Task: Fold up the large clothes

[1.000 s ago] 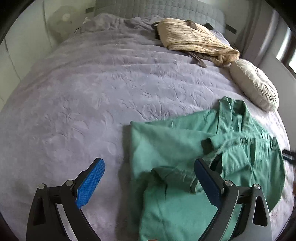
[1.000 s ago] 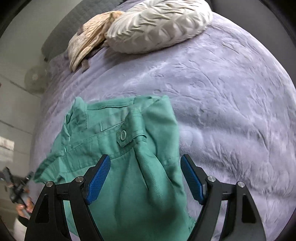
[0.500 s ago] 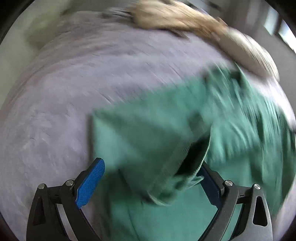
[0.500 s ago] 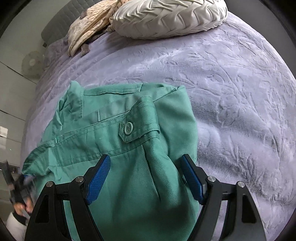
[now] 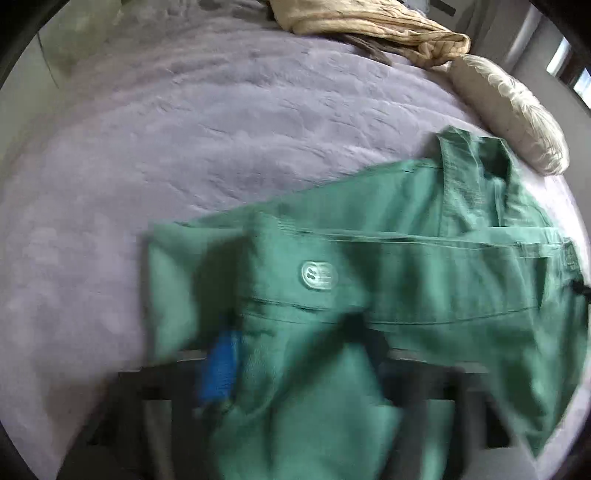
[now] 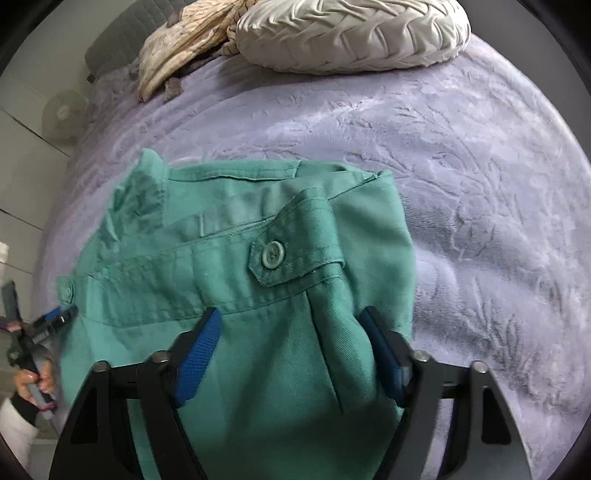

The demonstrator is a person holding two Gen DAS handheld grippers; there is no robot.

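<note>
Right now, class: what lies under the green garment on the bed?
Under the green garment only the lilac bedspread shows, running out from its edges on the visible sides. Whatever sits beneath its folded layers is covered, so it cannot be told.

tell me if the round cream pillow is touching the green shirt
Apart. In the right wrist view a wide strip of purple bedspread lies bare between the pillow and the green shirt.

Black fingers [image 6: 384, 354], blue pads, silver screws

Green garment [image 6: 258, 295] on lilac bedspread [image 6: 480, 184], right gripper [image 6: 291, 354] closing over it
</note>
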